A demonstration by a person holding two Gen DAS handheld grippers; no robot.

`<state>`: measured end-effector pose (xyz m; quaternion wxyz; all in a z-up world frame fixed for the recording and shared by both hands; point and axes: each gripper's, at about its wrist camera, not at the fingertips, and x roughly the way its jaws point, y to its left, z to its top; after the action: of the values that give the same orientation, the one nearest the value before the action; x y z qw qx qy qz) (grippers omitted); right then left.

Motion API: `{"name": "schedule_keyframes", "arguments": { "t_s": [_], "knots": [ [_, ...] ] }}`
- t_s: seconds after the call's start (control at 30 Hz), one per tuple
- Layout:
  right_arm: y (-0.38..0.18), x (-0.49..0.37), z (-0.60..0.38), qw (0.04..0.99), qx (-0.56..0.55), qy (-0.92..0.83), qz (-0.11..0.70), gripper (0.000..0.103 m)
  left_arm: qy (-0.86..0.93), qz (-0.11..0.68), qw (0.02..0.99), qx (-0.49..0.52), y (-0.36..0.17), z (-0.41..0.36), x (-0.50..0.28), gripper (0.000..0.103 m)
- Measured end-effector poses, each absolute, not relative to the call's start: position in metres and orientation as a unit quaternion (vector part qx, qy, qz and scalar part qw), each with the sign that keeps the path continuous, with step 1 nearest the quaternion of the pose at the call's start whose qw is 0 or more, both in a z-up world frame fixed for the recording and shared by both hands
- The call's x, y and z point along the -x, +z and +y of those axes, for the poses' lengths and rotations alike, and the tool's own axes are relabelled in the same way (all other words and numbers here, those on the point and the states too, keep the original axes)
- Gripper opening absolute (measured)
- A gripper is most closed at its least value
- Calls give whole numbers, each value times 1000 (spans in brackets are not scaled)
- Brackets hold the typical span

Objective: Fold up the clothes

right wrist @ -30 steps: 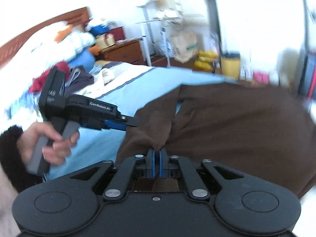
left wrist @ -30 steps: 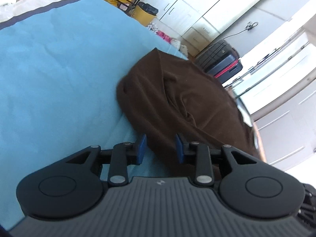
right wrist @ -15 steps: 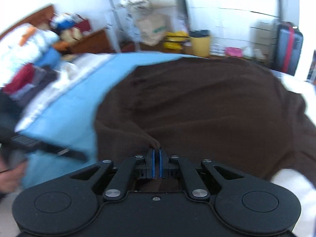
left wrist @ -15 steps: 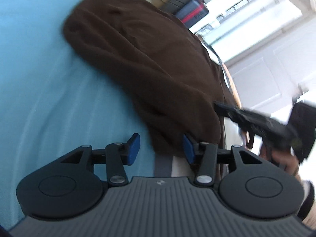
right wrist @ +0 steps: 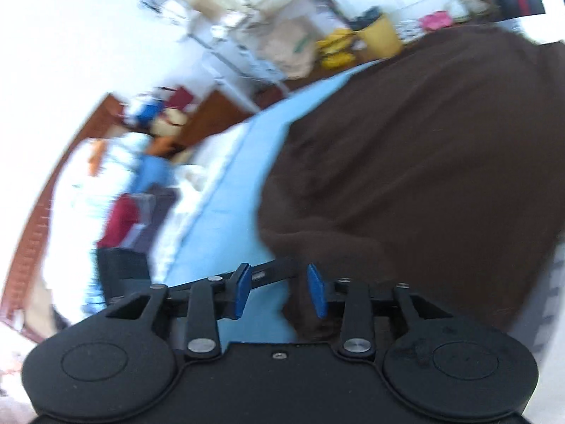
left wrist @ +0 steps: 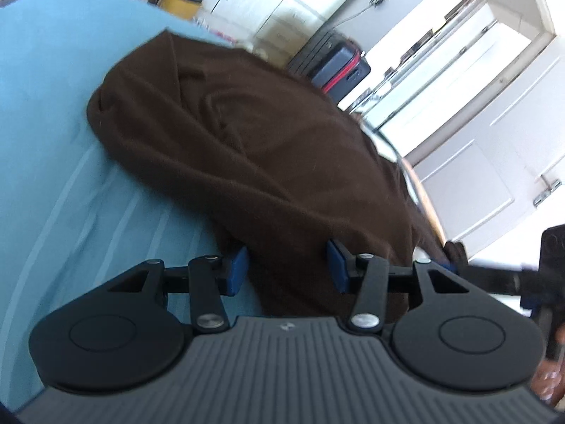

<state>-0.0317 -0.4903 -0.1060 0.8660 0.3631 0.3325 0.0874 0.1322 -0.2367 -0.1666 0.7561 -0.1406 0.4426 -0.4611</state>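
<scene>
Brown garment [left wrist: 268, 148] is lying in a rounded heap on the blue bed sheet [left wrist: 53, 113], near the bed's edge on the side toward the white cupboards [left wrist: 494, 162] and the dark suitcase [left wrist: 339, 67]. It looks doubled over once, with a soft rolled edge on the sheet side and wrinkles across the top, so I'd call it a rough first fold, not a finished one

Left gripper [left wrist: 287, 270]: jaws parted, near hem of the garment sits between the blue pads [left wrist: 238, 268] but I see no pinch, cloth is slack there

Right gripper [right wrist: 279, 289]: jaws have just been opening. Garment edge bunches in the gap next to 1 pad [right wrist: 316, 291], sheet showing through the rest of the gap, so it reads as released, nothing clamped. This view is badly motion-blurred, so I can't say exactly how the edge has settled

My read on progress: 1 fold laid down and let go, maybe halfway at best. Left to do as I judge it: flatten the wrinkles, square up the edges, at least 1 more fold to get a compact stack. Clothes heaped further up the bed [right wrist: 123, 212] may be the next items, can't confirm

Yellow bin [left wrist: 180, 0] and clutter on the floor beyond, not in my way
</scene>
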Motion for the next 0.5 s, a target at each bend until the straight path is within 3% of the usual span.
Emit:
{"name": "schedule_keyframes", "arguments": {
  "t_s": [0.07,0.2,0.23,0.27,0.33,0.5],
  "knots": [
    [-102,27,-469,883,-307,96,342,54,-466,444,752,146,-167,-240,-134,47],
    [-107,20,-426,921,-92,50,374,53,-468,448,747,148,-170,-243,-135,47],
    [-110,18,-415,924,-32,40,379,48,-469,447,748,147,-170,-244,-135,47],
    [-116,14,-410,921,8,31,387,11,-470,446,748,146,-170,-245,-134,47],
    [-124,8,-406,920,55,11,388,8,-473,441,750,139,-167,-245,-132,47],
    [-83,21,-458,948,-82,12,309,8,-484,454,733,149,-164,-243,-131,47]
  ]
}}
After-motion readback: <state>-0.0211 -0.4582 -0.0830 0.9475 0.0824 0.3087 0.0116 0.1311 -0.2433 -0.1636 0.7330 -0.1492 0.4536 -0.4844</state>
